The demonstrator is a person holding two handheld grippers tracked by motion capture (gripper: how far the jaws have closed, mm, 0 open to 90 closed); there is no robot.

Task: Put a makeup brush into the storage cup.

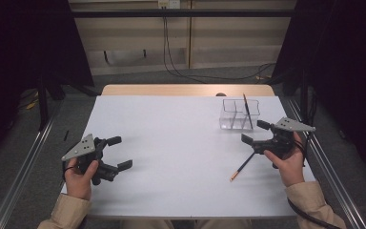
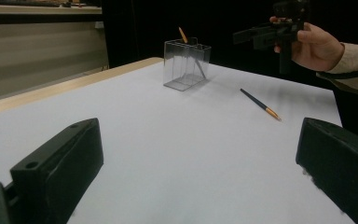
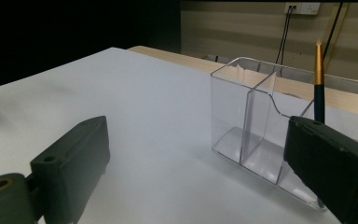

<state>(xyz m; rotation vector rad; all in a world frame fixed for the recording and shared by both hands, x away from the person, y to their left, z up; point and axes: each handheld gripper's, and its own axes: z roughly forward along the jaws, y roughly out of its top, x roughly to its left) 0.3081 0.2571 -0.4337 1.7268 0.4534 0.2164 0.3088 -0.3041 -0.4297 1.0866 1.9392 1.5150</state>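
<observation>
We hold two grippers over a white table (image 1: 171, 143). The left gripper (image 1: 119, 152) and right gripper (image 1: 253, 131) both gape, empty. A pencil (image 1: 242, 167) lies flat near the right one; another stands in the clear holder (image 1: 231, 117). The pencil looks light, stiff and prone to roll, so we would pinch it mid-shaft.

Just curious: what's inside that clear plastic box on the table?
The clear box holds one dark pen with a gold tip, standing tilted in a compartment beside the divider. The other compartments look empty. Another pen lies outside on the table.

Two empty tongs (image 1: 115, 153) (image 1: 252, 132), pencil (image 1: 242, 167) beside clear holder (image 1: 238, 113)
</observation>
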